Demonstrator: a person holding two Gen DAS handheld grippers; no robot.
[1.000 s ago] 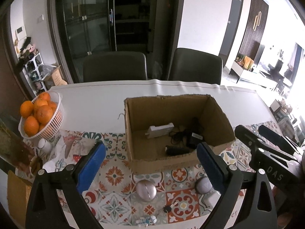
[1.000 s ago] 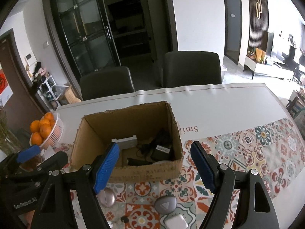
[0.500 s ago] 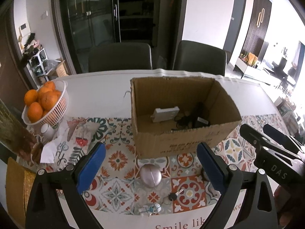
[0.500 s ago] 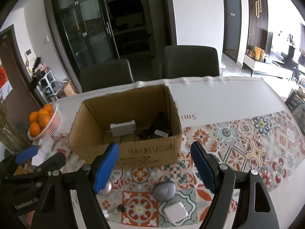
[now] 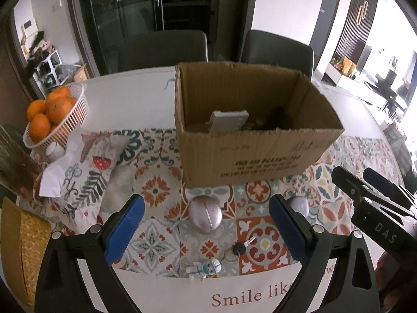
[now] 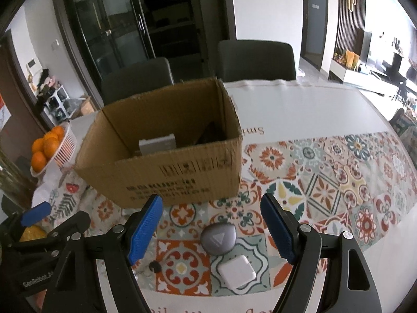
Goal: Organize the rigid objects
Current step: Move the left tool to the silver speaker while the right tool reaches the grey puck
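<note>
An open cardboard box (image 5: 250,161) (image 6: 166,172) stands on the patterned tablecloth, holding a white device (image 5: 229,121) and dark items. In front of it lie a silver round object (image 5: 205,215), a key with a small figure keychain (image 5: 235,249), a grey rounded-triangle device (image 6: 218,238) and a white charger block (image 6: 236,273). My left gripper (image 5: 206,228) hovers open above the silver round object. My right gripper (image 6: 212,230) is open too, with the grey device lying between its fingers below. Neither holds anything. Each gripper shows at the edge of the other's view.
A white basket of oranges (image 5: 56,117) (image 6: 49,148) sits at the left, beside crumpled tissue and a printed cloth (image 5: 86,172). Two dark chairs (image 6: 256,58) stand behind the table. A woven mat (image 5: 23,250) lies at the near left edge.
Both grippers have sunk toward the table and tilted up, so the box's front wall now hides most of its contents. The small objects look closer. Both stay open as before.
</note>
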